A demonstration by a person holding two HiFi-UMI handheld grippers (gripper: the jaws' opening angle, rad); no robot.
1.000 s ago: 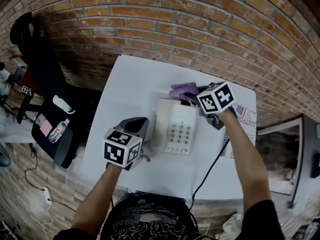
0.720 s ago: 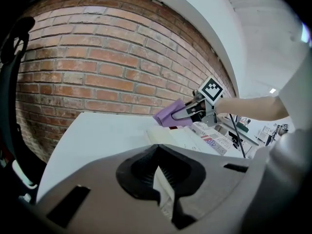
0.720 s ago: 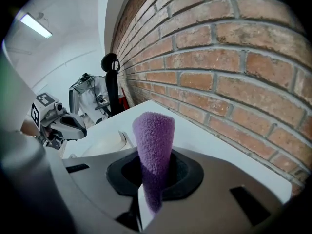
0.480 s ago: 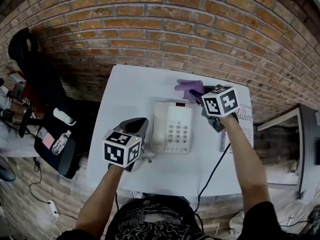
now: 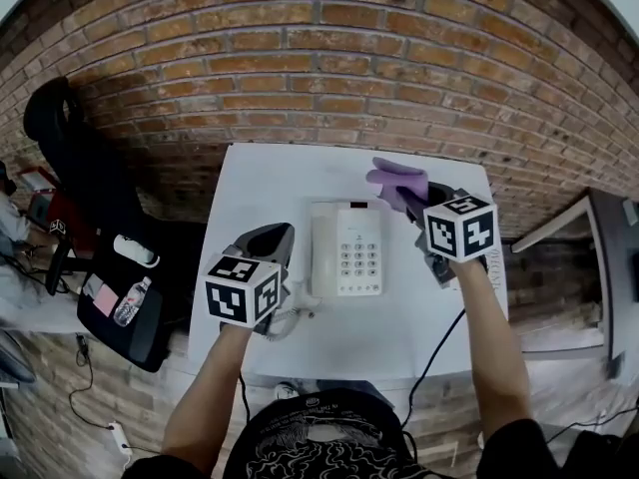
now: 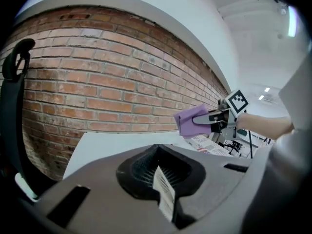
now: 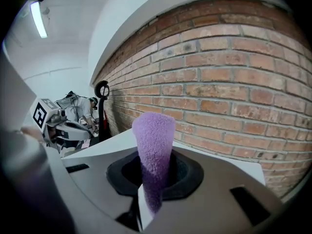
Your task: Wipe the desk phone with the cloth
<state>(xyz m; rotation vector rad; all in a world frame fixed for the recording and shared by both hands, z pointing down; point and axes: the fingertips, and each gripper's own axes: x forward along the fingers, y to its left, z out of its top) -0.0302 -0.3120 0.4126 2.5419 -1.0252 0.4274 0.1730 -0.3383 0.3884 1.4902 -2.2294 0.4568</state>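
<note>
Head view is showing the person's two forearms reaching out over a white table [image 5: 250, 183]. Nearest, the left gripper [image 5: 277, 236] is hovering just left of the desk phone [image 5: 346, 249], and a coiled cord [image 5: 287, 319] is lying beside it. From the left gripper view, the left gripper [image 6: 165, 185] is keeping its jaws pressed together with nothing between them. A black cable [image 5: 435, 339] is trailing back from the right side toward the person.

The phone is sitting flat at the middle of the table, keypad facing up. Past its far right corner, the right gripper [image 5: 415, 201] is clamping a purple cloth [image 5: 394, 180]. In the right gripper view the cloth [image 7: 153, 145] is standing up out of the right gripper's [image 7: 142, 203] closed jaws. The left gripper view is showing that gripper [image 6: 210, 121] carrying the cloth [image 6: 191, 121] in the air, above the table and apart from the phone, with printed papers [image 6: 210, 143] lying below it.

Off the table's left edge, a black chair [image 5: 75, 148] is standing with a water bottle [image 5: 132, 301] in a pocket beside it. Farthest, a brick wall [image 5: 329, 58] is running behind everything.
</note>
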